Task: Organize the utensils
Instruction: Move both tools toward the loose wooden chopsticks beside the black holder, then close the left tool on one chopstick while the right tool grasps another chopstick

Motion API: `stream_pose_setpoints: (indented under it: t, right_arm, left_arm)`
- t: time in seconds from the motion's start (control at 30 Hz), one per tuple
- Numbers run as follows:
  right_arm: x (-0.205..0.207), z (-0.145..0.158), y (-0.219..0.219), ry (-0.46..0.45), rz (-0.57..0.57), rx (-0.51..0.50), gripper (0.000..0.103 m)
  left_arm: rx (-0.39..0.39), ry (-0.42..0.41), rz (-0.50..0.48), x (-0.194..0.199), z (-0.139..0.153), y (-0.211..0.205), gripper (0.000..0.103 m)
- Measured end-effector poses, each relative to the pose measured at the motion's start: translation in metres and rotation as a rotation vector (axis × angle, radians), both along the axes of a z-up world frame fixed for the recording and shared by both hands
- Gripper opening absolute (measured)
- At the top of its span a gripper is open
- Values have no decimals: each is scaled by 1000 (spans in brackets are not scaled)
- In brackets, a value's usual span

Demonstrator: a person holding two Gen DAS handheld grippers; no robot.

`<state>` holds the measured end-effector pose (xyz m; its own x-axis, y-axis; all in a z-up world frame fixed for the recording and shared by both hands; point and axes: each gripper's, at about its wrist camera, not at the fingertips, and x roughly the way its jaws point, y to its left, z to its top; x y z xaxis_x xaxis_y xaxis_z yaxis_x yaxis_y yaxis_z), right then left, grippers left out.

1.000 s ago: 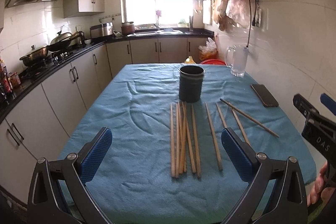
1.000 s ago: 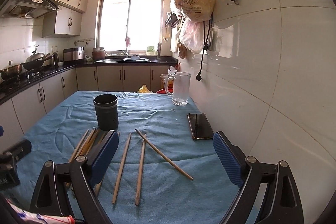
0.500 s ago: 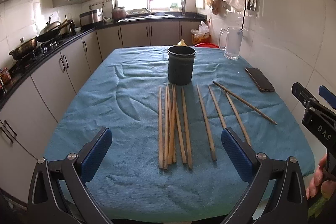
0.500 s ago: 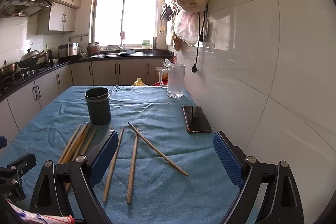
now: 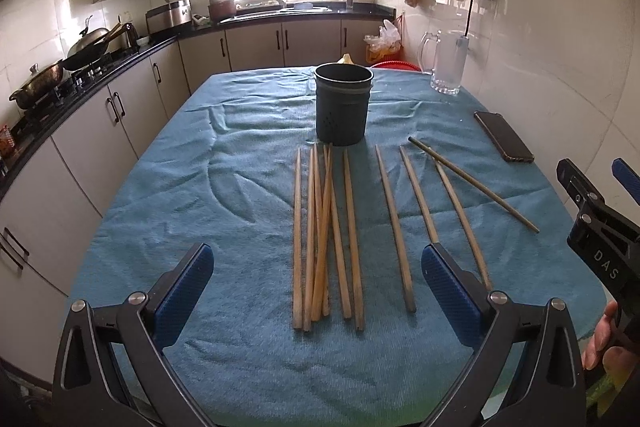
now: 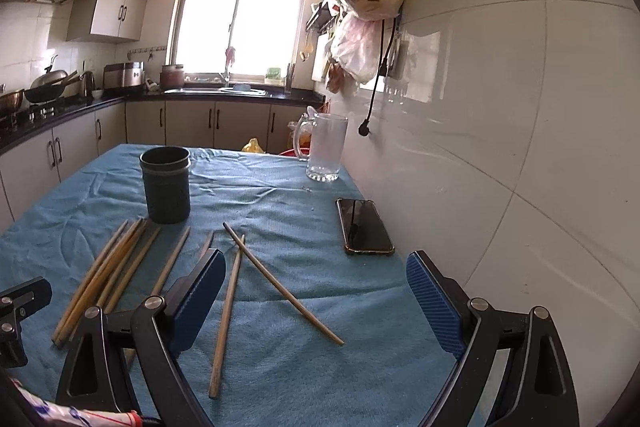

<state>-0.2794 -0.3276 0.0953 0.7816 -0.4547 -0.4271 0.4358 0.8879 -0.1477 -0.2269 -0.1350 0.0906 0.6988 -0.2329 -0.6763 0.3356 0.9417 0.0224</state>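
Our left gripper and right gripper both hover spread and empty — the chopsticks lie lengthwise ahead, pointing toward the holder, nearest our left.

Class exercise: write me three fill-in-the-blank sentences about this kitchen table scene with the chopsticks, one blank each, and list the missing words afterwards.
1. The chopsticks lie flat on a ____ tablecloth.
2. The dark holder stands upright with ____ chopsticks in it.
3. The phone lies between the angled chopstick and the ____.
4. The left gripper and the right gripper both stand ____.

Missing words: blue; no; wall; open
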Motion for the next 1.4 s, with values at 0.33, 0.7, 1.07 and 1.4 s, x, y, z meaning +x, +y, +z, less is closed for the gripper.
stream_pose_setpoints:
  t: [0.33,0.7,1.07,1.4]
  right_arm:
    - [17,-15,-18,52,25,88,94]
    - [37,-25,-20,117,83,71,94]
    - [52,-40,-26,166,112,164,94]
    - [55,-46,-34,186,97,198,94]
  left_arm:
    - [17,36,7,18,-11,-5,103]
    - [-36,61,100,75,-4,45,103]
    - [-47,242,-40,139,-38,21,52]
    - [-102,383,-73,185,-77,2,15]
